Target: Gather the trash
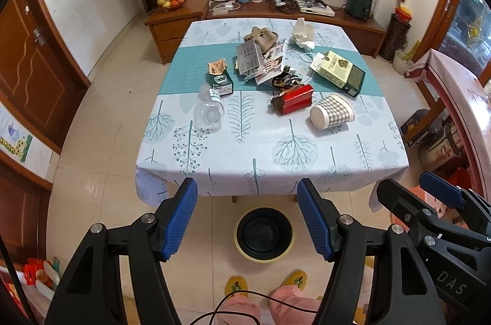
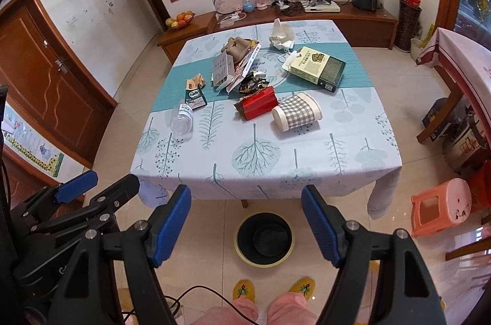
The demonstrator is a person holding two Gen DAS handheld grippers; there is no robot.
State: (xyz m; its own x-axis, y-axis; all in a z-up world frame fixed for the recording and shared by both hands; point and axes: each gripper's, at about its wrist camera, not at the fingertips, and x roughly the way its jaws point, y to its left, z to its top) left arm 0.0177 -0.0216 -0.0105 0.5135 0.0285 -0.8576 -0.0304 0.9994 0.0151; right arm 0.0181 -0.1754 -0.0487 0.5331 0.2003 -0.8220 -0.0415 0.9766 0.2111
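Table (image 1: 270,171) w/ a tree-print cloth & teal runner carries the litter: clear bottle (image 1: 210,108) on its side near the left edge, checked paper cup (image 1: 333,111) tipped over, red box (image 1: 294,102) just beside it. Further back lie a green carton (image 1: 339,73), torn packets (image 1: 260,59) & crumpled tissue (image 1: 302,33). On the floor (image 1: 107,159) by the near edge sits a black bin (image 1: 264,234).

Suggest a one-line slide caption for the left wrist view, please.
Open left gripper above the bin, facing a littered table.

"DAS" on the right gripper (image 1: 429,189)
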